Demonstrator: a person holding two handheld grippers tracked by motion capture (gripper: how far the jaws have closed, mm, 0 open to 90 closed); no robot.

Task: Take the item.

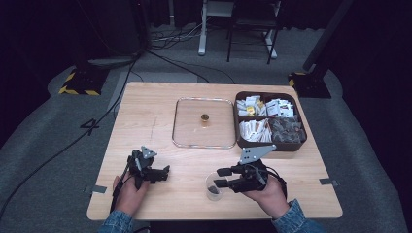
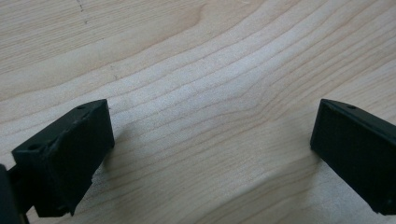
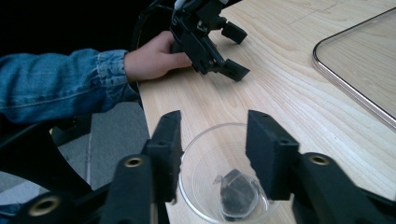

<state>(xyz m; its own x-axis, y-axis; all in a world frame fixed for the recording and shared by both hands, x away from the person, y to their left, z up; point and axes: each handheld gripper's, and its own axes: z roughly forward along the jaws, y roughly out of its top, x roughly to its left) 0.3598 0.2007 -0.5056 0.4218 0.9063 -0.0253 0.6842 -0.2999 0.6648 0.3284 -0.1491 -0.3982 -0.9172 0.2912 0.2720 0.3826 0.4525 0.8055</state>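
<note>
With our right gripper (image 3: 212, 154) spread wide astride the plastic cup (image 3: 224, 186) at the table's (image 1: 145, 111) near edge, we should close gently on its rim, while the left gripper (image 2: 210, 154) rests open and empty.

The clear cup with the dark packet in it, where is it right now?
The clear cup stands near the table's front edge in the high view, at the right gripper's open fingers.

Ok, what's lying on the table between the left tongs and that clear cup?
Nothing. In the high view, bare wooden table runs from the left tongs to the clear cup. The right gripper view shows the same stretch bare.
</note>
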